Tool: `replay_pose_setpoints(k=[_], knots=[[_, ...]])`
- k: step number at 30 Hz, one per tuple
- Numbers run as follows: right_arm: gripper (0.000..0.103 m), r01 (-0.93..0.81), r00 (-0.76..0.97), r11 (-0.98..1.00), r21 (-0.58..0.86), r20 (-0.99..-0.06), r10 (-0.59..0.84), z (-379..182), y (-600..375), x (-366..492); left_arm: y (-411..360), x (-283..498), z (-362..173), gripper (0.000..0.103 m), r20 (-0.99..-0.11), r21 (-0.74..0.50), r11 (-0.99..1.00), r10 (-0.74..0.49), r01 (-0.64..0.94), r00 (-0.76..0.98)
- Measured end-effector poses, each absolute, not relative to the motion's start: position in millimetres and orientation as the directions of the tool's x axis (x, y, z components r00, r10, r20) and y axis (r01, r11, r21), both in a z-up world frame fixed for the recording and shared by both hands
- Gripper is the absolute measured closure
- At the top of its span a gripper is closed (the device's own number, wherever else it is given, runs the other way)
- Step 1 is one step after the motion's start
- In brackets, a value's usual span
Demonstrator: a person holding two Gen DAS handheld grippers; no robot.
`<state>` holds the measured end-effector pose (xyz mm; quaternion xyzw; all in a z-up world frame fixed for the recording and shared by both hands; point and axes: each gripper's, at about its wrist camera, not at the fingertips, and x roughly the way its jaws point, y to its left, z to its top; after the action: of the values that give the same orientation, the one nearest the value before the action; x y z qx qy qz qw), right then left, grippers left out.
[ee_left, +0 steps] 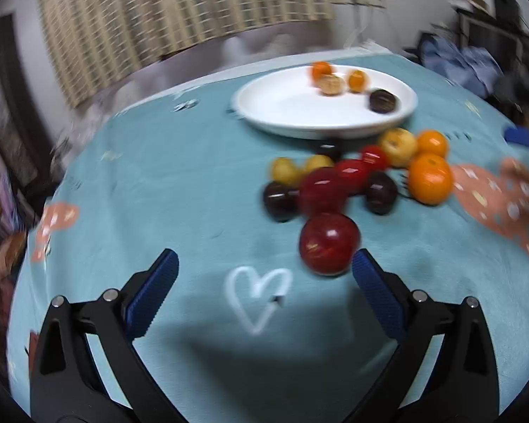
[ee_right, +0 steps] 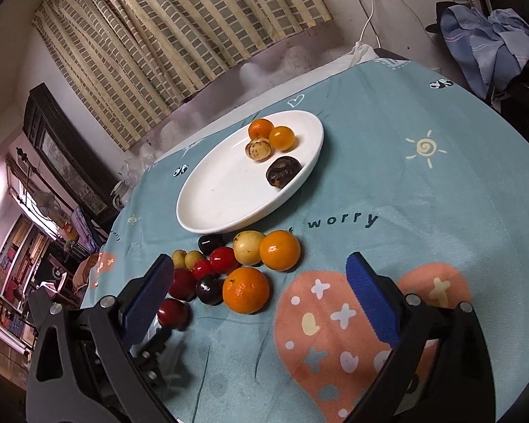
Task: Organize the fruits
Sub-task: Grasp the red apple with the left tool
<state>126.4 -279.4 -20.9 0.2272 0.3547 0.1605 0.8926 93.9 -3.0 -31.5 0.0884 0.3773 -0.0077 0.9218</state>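
**Both claws empty, pile waiting by plate**

Left gripper (ee_left: 264,271) jaws wide, nothing between; red apple (ee_left: 329,243) just ahead of its right pad, probably next pick. Right gripper (ee_right: 261,275) also wide, empty, aimed near an orange (ee_right: 245,289). Plate (ee_right: 225,208) holds four fruits on its far side, leaving room. Rest clustered on cloth (ee_right: 423,211) beside it.

— Where does your round white ceramic plate (ee_right: 208,208) sit?

— Far side of your counter (ee_right: 423,211), with four small fruits in it: two little oranges (ee_right: 261,129) at the back edge, a speckled tan fruit (ee_right: 258,148) just before them, a dark wrinkled fruit (ee_right: 283,172) nearer you.

— And the loose pile?

— On the cloth just before the plate. Your big orange (ee_right: 245,289) lies at its right, the large red plum (ee_left: 329,243) nearest you, just beside your left gripper's (ee_left: 264,268) right finger.
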Motion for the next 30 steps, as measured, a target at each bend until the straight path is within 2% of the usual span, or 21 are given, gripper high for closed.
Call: replay_pose_setpoints(k=[3,8,16,22,23,25,27,30], knots=[[0.005,-0.127,0.693,0.844,0.522,-0.562,0.452,-20.8,-278.3,126.5,10.5,94.6,-28.6,0.003,-0.708,0.043,0.995,-0.034,0.091,0.706],[0.005,-0.137,0.694,0.852,0.505,-0.565,0.447,-20.7,-275.2,125.9,-2.8,94.0,-31.6,0.003,-0.709,0.085,0.987,-0.038,0.139,0.704],[0.005,-0.145,0.686,0.859,0.492,-0.575,0.445,-22.4,-271.5,126.5,10.1,105.0,-34.8,0.003,-0.725,-0.005,0.993,-0.087,0.121,0.684],[0.005,-0.143,0.675,0.866,0.479,-0.593,0.439,-27.3,-268.5,129.1,3.1,112.8,-35.8,0.005,-0.72,0.015,0.989,-0.09,0.145,0.688],[0.005,-0.143,0.674,0.867,0.477,-0.594,0.438,-27.6,-268.3,129.3,2.2,113.9,-36.6,0.011,-0.724,0.012,0.988,-0.096,0.151,0.683],[0.005,-0.146,0.672,0.87,0.471,-0.598,0.437,-28.0,-267.1,129.8,1.9,117.3,-40.4,0.027,-0.742,-0.011,0.986,-0.121,0.169,0.659],[0.005,-0.148,0.669,0.871,0.468,-0.601,0.436,-28.7,-265.7,129.8,2.9,121.1,-44.2,0.048,-0.759,-0.036,0.983,-0.143,0.178,0.635],[0.005,-0.154,0.666,0.875,0.459,-0.606,0.435,-30.0,-262.7,129.9,6.8,126.1,-46.4,0.052,-0.765,-0.083,0.979,-0.182,0.185,0.617]])
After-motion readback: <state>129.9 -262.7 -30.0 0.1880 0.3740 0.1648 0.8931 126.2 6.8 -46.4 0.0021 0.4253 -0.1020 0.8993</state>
